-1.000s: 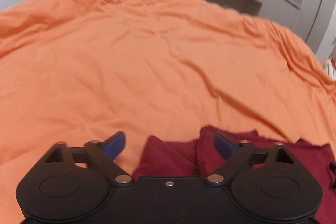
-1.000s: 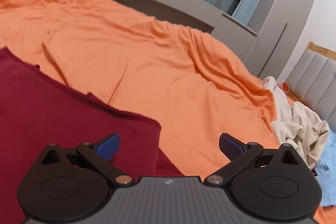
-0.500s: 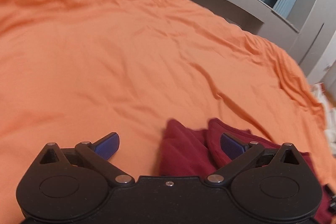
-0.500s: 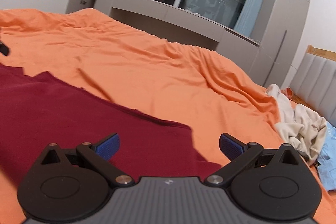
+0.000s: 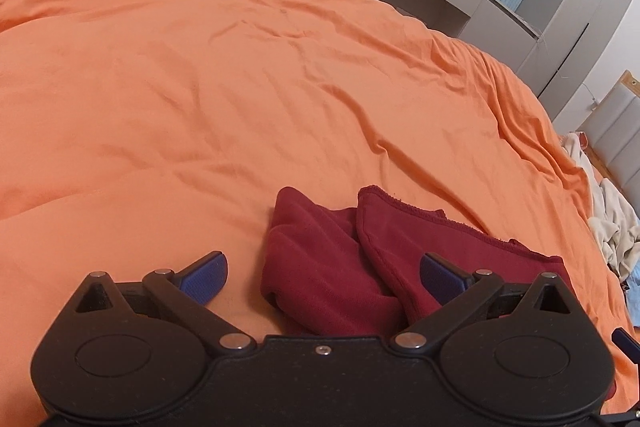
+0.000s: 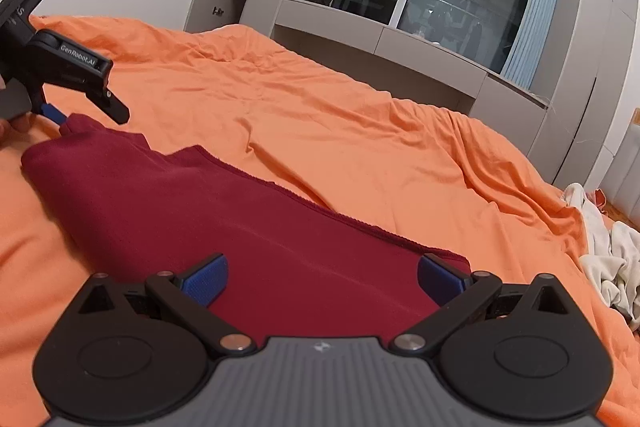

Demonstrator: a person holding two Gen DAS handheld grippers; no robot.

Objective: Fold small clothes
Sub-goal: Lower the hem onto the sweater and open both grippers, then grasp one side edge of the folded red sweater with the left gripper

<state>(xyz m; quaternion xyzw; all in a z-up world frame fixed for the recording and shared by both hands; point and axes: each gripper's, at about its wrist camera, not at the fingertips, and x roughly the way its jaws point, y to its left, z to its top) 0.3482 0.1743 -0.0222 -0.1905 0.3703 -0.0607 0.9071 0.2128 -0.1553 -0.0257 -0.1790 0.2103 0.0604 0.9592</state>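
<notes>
A dark red cloth [image 6: 248, 227] is lying on the orange bedsheet [image 5: 200, 87], filling the lower middle of both views. The left gripper [image 5: 322, 277] and right gripper [image 6: 322, 277] are both gaping wide over it, gripping nothing. Pale clothes [image 6: 612, 259] are sitting at the right edge.

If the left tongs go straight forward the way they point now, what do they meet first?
Most likely the dark red garment, whose bunched end lies directly ahead between the open fingers of the left tongs. Beyond it is only the orange bedcover. Depth is hard to judge in this fisheye view.
</notes>
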